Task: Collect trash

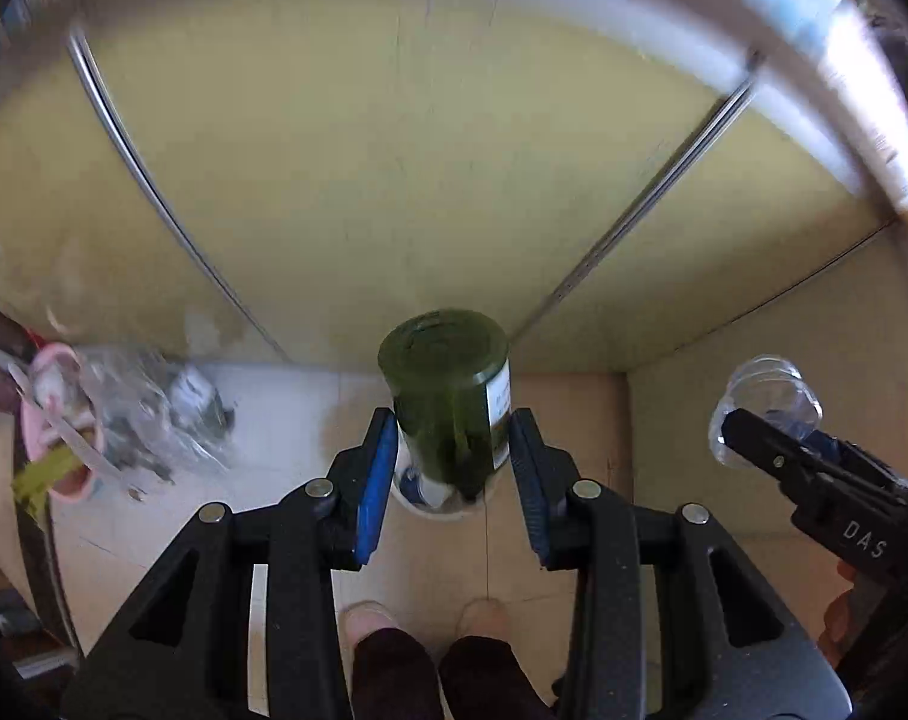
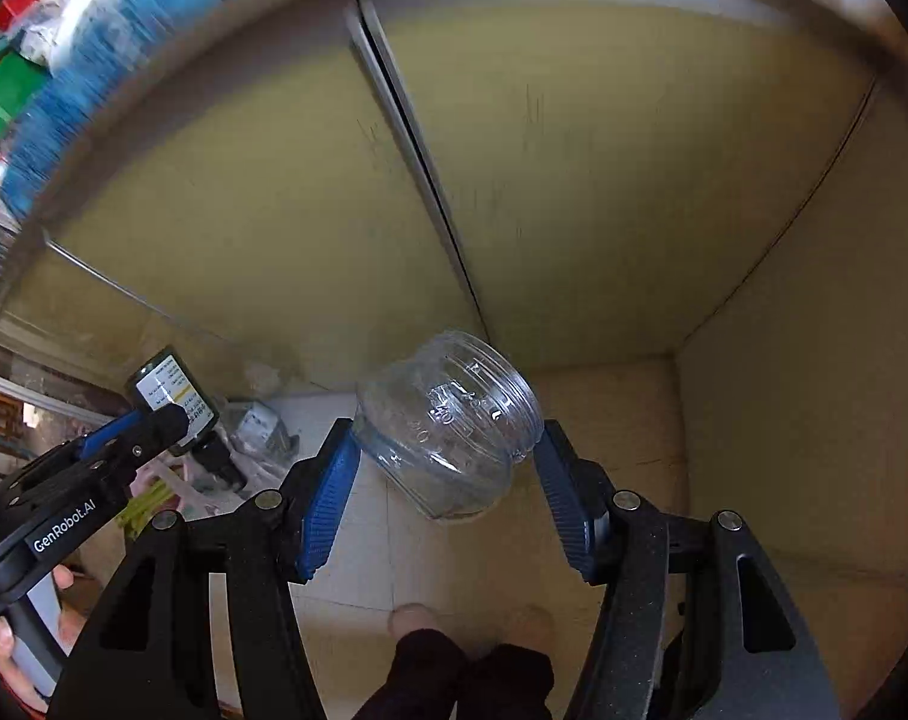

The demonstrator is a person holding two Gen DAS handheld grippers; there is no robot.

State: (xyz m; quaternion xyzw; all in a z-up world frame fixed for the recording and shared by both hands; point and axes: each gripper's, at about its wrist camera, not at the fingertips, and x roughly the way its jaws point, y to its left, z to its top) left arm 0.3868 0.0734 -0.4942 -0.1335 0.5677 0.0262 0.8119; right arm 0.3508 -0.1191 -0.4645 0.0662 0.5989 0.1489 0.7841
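Holding a dark green bottle (image 1: pixel 447 396) pinched in the left gripper (image 1: pixel 450 468) and a clear empty jar (image 2: pixel 450 429) clamped in the right gripper (image 2: pixel 447 480), both aimed at the floor by the yellow cabinet (image 1: pixel 393 150). Risking a slip here, since glass on angled pads could slide out and be smashing on the tile. Still lying on the floor at left: a clear plastic bag (image 1: pixel 147 414) of rubbish, contents too blurry to tell.

The right gripper (image 1: pixel 754 432), at four o'clock in the left wrist view, bears "DAS". The left gripper (image 2: pixel 153 420), at eight o'clock in the right view, reads "GenRobot.AI". Print on the green bottle's label (image 2: pixel 171 393) and the raised figures on the clear jar (image 2: pixel 454 426) are too small to read.
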